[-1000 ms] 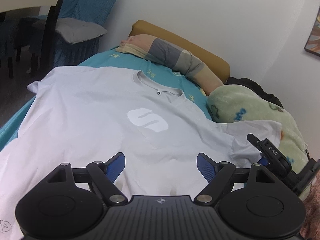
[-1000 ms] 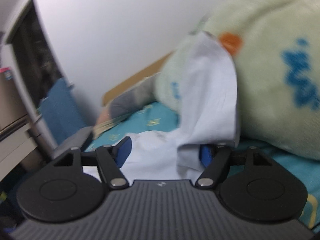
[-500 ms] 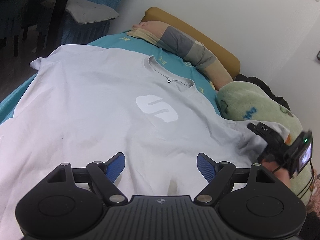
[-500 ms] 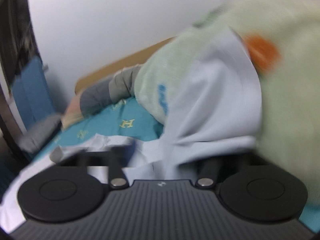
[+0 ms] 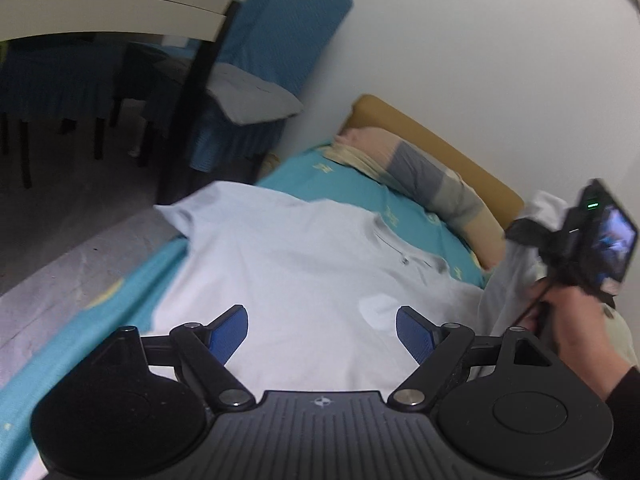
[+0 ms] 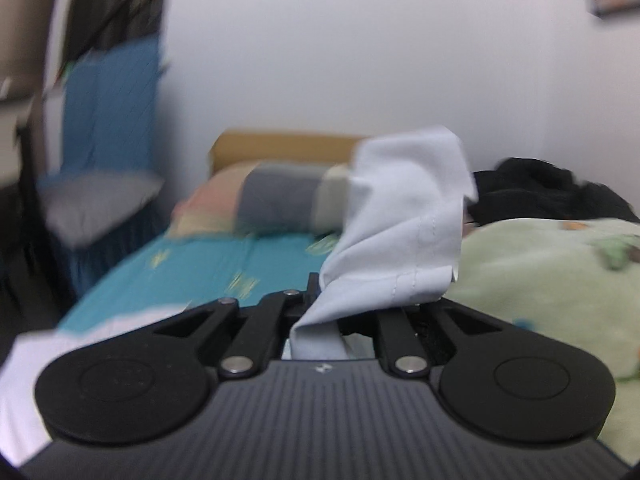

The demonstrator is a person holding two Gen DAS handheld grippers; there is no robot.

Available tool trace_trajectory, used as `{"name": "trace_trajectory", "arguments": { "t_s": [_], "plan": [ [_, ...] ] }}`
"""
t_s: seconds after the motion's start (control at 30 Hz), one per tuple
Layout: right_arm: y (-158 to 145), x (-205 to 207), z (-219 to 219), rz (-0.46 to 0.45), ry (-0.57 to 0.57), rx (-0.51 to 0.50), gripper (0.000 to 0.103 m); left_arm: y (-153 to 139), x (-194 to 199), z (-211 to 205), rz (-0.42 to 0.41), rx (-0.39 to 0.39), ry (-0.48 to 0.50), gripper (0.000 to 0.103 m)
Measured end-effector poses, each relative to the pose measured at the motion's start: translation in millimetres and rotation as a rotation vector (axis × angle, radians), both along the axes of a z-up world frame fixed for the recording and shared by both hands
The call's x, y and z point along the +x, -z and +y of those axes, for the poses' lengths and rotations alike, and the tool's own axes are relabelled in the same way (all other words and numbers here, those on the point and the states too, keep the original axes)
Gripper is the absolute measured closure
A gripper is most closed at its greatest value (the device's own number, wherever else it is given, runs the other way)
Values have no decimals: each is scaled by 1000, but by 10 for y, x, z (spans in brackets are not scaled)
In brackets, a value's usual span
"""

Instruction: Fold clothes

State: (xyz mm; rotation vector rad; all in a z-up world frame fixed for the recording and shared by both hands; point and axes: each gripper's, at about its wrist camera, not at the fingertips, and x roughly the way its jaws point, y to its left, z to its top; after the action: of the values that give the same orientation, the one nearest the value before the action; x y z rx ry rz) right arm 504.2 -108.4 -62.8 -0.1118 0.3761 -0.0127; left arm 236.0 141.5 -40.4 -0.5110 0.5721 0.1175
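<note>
A pale grey T-shirt (image 5: 304,264) with a white logo lies face up on the teal bed sheet (image 5: 352,184). My left gripper (image 5: 322,330) is open and empty, hovering above the shirt's lower middle. My right gripper (image 6: 352,304) is shut on the shirt's right sleeve (image 6: 408,232) and holds it lifted off the bed. In the left wrist view the right gripper (image 5: 524,236) is at the right edge, with the sleeve cloth hanging up from the shirt.
A striped bolster pillow (image 5: 424,176) and a tan headboard (image 5: 440,148) lie at the far end. A green fleece blanket (image 6: 552,280) is heaped on the right, with dark cloth (image 6: 540,188) behind it. Chairs (image 5: 240,92) stand left of the bed.
My right gripper has closed on the sleeve and lifted it up off the green blanket. The left gripper has swung to look more to the left, staying open.
</note>
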Motion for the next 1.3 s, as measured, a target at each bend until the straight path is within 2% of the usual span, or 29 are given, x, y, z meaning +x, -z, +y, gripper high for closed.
{"name": "trace_trajectory", "arguments": {
  "t_s": [0.13,0.23,0.3,0.33,0.37,0.43,0.63,0.73,0.87,1.0,1.1,1.17,1.3],
  "plan": [
    [487,122,691,111,-81,-132,92,100,55,233,30,-14,-74,20],
    [774,195,972,176,-136,-145,91,194,141,307,56,11,-87,20],
    [900,239,1044,214,-171,-127,84,258,204,315,74,34,-88,20],
    [921,251,1025,242,-200,-88,65,294,228,307,84,43,-89,20],
    [903,249,988,258,-228,-37,39,327,250,292,93,46,-84,20],
    [780,159,879,238,-252,45,15,384,283,243,109,46,-58,20],
    [184,-452,435,172,-256,207,15,370,248,-18,98,104,43,20],
    [-160,-1014,124,134,-229,248,15,334,168,-148,85,121,68,20],
    [-422,-1911,-396,124,-148,337,15,274,12,-391,74,132,121,20],
    [-463,-2826,-888,137,-73,404,15,246,-279,-664,102,124,237,20],
    [-387,-3356,-1196,121,-24,413,15,211,-578,-839,132,91,317,20],
    [-328,-3602,-1392,125,37,417,15,177,-747,-999,144,81,376,20],
    [-305,-3873,-1834,74,137,498,15,137,-992,-1444,146,111,502,20]
  ]
}}
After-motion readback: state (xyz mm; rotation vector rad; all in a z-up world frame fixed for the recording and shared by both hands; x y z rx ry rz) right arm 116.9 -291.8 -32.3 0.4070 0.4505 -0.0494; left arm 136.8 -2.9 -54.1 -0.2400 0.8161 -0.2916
